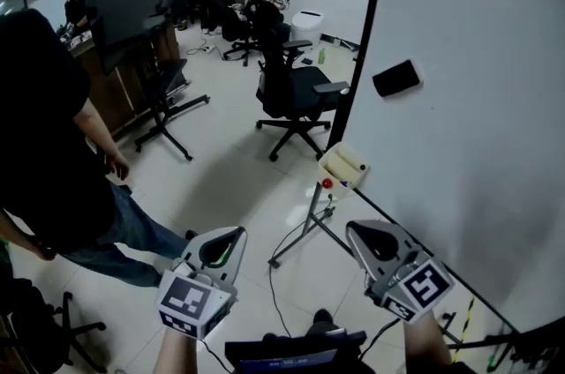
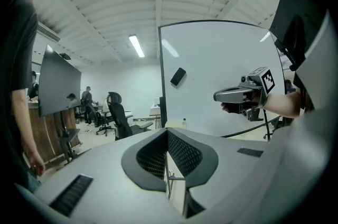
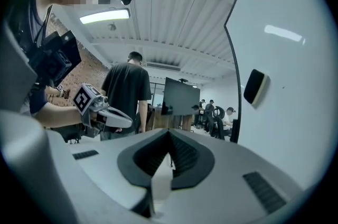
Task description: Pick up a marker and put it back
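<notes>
Left gripper (image 1: 228,236) and right gripper (image 1: 355,231): both jaws pressed together, nothing between them, raised beside whiteboard (image 1: 459,125). 1 eraser (image 1: 396,78) on whiteboard.

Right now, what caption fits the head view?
Left gripper and right gripper, both shut, near a whiteboard with an eraser.
</notes>
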Demonstrator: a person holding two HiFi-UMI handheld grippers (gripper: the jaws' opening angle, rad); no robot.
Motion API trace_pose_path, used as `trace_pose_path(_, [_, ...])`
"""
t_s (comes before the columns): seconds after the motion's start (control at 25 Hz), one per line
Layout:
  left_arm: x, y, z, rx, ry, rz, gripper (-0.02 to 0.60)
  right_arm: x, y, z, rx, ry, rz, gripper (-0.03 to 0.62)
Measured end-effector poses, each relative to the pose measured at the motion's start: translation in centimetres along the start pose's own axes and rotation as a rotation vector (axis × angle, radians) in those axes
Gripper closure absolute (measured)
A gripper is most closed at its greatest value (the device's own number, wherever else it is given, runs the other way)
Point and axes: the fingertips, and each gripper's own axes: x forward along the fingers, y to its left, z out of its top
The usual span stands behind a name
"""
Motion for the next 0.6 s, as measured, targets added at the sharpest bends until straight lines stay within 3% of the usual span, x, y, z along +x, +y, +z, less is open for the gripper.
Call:
trace_pose_path(0.36, [6.2, -0.6, 1.2, 0.012, -0.015, -0.067, 0.578, -0.6, -5.1, -2.1, 0.05, 0.033, -0.069, 0.582])
trace_pose_path(0.6, [13.3, -2.5, 1.4, 0.06, 0.044, -0.104, 0.578, -0.5, -11.1, -5.0, 0.104, 0.031, -0.08, 0.582])
